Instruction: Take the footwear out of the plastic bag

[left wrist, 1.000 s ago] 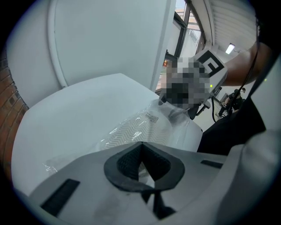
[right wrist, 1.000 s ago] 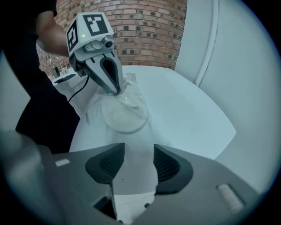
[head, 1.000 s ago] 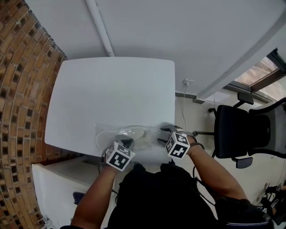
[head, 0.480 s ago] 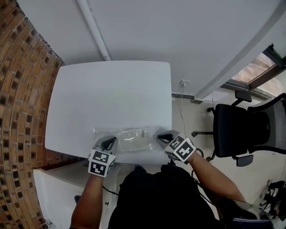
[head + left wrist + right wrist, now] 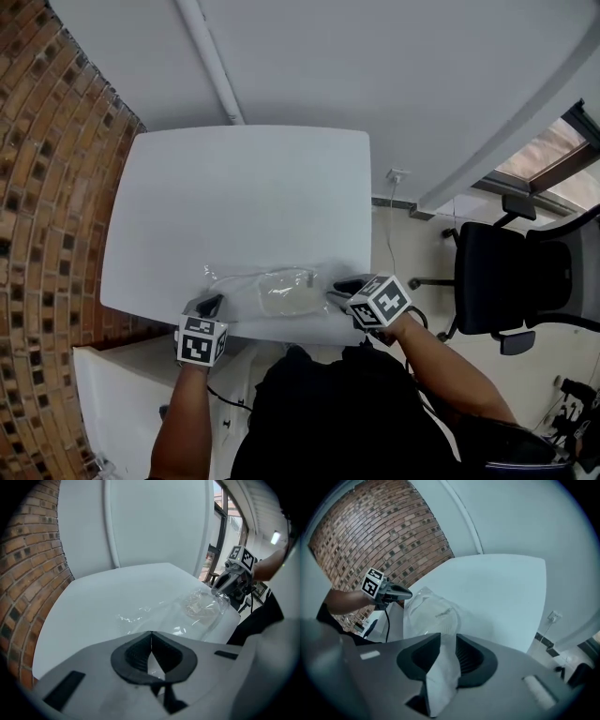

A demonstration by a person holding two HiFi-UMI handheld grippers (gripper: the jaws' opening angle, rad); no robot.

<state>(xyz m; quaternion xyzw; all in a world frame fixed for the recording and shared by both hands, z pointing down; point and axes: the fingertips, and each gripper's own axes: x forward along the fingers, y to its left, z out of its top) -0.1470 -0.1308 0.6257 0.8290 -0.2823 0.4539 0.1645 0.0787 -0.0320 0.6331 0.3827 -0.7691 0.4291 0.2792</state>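
The footwear (image 5: 286,292), a pale flat shape, is lying inside the clear plastic bag (image 5: 267,286). The bag is resting along the near edge of the white table (image 5: 244,197), between my two grippers. The footwear is sitting toward the bag's right end, and the left part is showing only crinkled film.

I am pinching the bag's left end with the left gripper (image 5: 208,305). Its fingers (image 5: 133,654) are pressing together at the tips, with thin film showing in the small gap behind them.

At the right end I am holding a whitish fold of the bag in the right gripper (image 5: 339,289). Its fingers (image 5: 423,656) have just been opening a little, but the fold is filling the space between them and both are touching it.

A brick wall (image 5: 47,187) is running along the table's left side. A black office chair (image 5: 492,281) is standing on the floor to the right, well apart from the table.
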